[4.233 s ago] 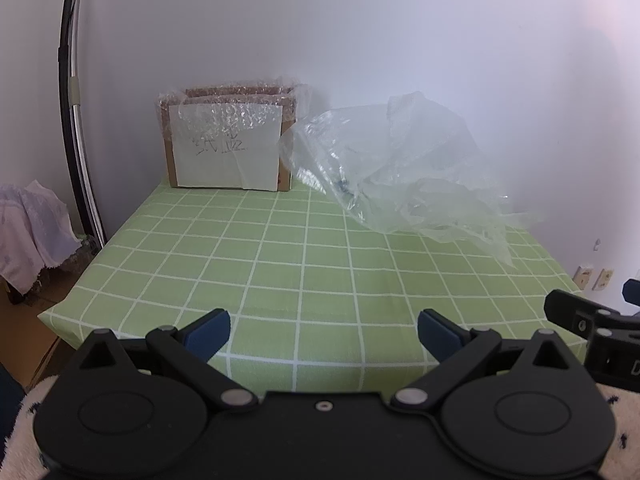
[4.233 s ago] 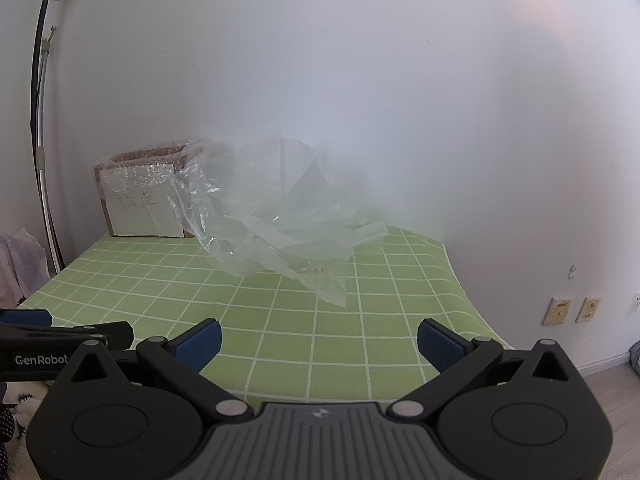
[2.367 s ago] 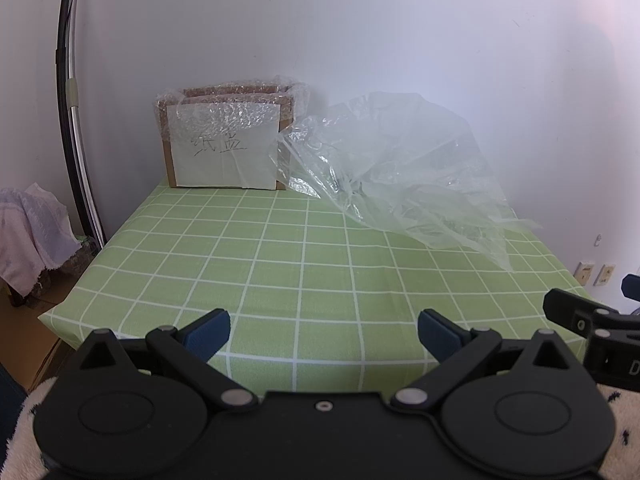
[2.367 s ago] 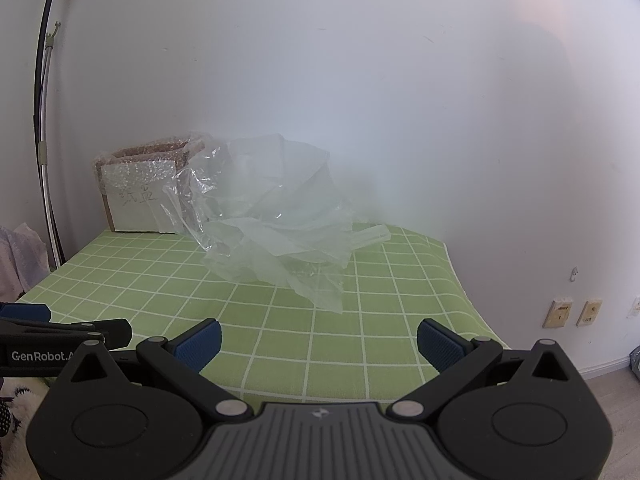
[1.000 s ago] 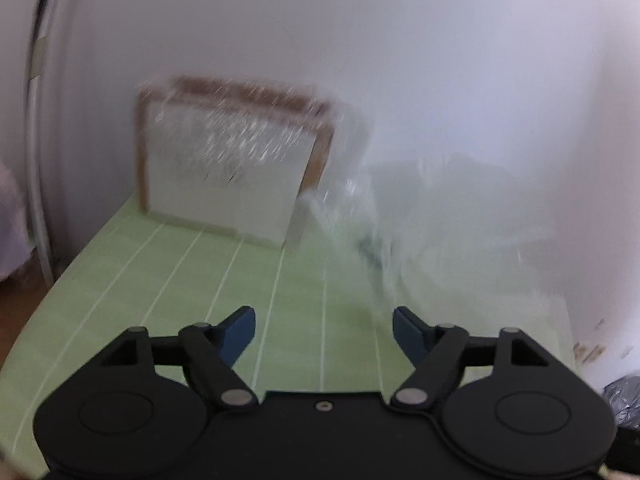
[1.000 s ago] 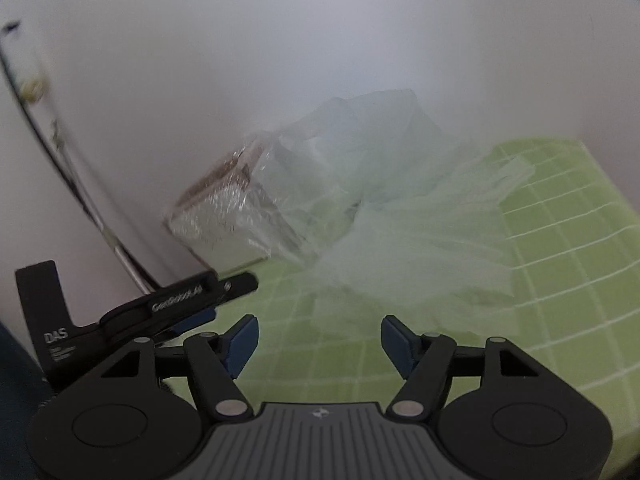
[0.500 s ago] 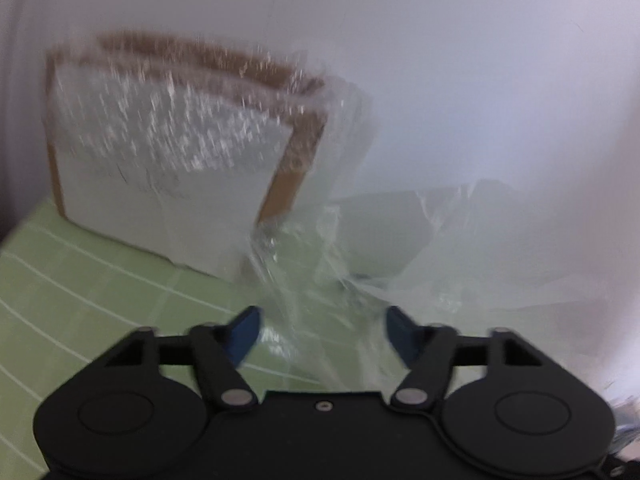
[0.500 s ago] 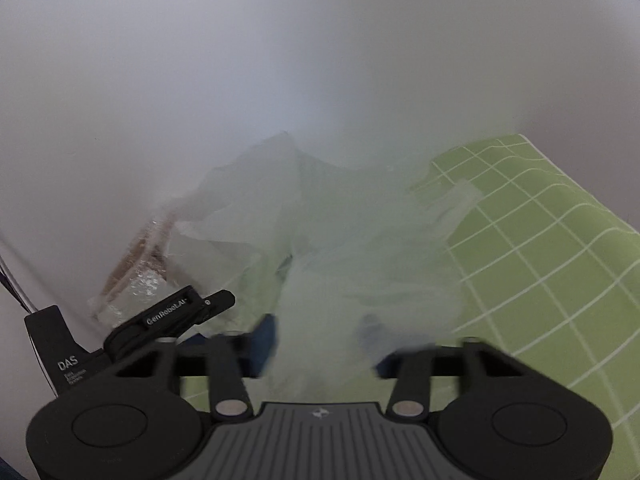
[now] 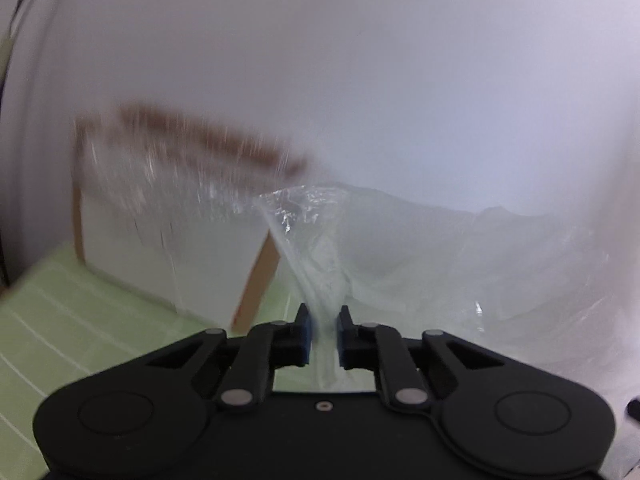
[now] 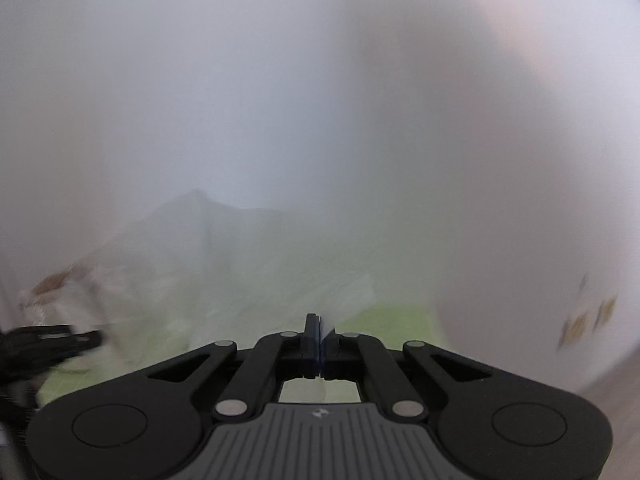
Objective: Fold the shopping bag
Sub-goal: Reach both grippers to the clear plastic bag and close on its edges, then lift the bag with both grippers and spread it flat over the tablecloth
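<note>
A clear, crumpled plastic shopping bag (image 9: 420, 256) lies on the green checked tablecloth (image 9: 60, 304) by the white wall. My left gripper (image 9: 322, 334) has its blue pads nearly together around a bunched strip of the bag. In the right wrist view the bag (image 10: 240, 272) spreads ahead and to the left, blurred by motion. My right gripper (image 10: 319, 338) is shut on a thin edge of the bag. The left gripper's black body (image 10: 44, 340) shows at the left edge of the right wrist view.
A cardboard box wrapped in bubble wrap with a white sheet on its front (image 9: 172, 236) stands against the wall, left of the bag. Wall sockets (image 10: 588, 320) show low at the right. The white wall is close behind.
Both grippers have moved in from the table's near edge to the bag and gone from wide open to shut, each on a part of the bag. Both views are motion-blurred.
</note>
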A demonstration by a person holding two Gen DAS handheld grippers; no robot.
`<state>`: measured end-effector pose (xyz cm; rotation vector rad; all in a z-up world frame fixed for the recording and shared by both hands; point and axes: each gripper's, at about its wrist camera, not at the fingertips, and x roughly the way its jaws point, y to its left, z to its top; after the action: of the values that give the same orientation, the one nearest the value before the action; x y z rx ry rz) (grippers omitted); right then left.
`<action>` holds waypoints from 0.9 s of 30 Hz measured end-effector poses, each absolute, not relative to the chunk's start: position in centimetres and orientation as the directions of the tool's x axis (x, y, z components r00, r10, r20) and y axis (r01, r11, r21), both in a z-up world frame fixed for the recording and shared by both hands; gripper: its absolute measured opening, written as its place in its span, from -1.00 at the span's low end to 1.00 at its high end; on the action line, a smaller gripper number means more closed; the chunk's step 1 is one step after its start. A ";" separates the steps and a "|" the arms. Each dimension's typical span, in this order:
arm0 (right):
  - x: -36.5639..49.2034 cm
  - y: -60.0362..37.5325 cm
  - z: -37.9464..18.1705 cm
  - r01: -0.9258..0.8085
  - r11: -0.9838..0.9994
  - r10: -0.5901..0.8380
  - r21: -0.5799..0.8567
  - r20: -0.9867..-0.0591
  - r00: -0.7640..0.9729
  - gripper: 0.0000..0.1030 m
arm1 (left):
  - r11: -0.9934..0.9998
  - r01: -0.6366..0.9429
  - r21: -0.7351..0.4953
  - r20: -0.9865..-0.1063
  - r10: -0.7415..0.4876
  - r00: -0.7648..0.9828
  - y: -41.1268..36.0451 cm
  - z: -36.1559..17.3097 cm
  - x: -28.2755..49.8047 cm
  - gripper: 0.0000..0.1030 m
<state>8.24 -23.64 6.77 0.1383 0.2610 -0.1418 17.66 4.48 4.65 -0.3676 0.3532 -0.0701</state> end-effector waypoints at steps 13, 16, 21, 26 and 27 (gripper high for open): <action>0.8 -25.4 14.7 0.231 0.965 -0.231 0.121 -0.010 0.973 -0.99 | 0.983 0.023 -0.180 -0.009 -0.025 1.000 4.6 18.1 3.1 -0.79; -0.9 -25.2 16.4 0.228 0.965 -0.234 0.131 0.031 0.972 -0.99 | 0.983 0.015 -0.182 0.049 -0.006 0.999 5.0 20.8 0.0 -0.79; -3.0 -24.3 19.0 0.241 0.962 -0.251 0.128 0.066 0.966 -0.99 | 0.978 0.040 -0.204 0.109 -0.018 0.994 6.0 24.1 -4.5 -0.79; -3.9 -23.4 20.6 0.255 0.956 -0.264 0.144 0.051 0.963 -0.99 | 0.973 0.079 -0.217 0.117 -0.054 0.992 7.2 25.1 -7.4 -0.79; -3.6 -23.4 20.7 0.258 0.954 -0.264 0.151 0.024 0.964 -0.99 | 0.973 0.087 -0.213 0.089 -0.069 0.994 7.3 24.6 -7.1 -0.79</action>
<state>-3.58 -23.39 20.72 0.1476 -0.0443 -0.2653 -7.08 7.30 24.60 -0.2188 -0.0811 -0.0790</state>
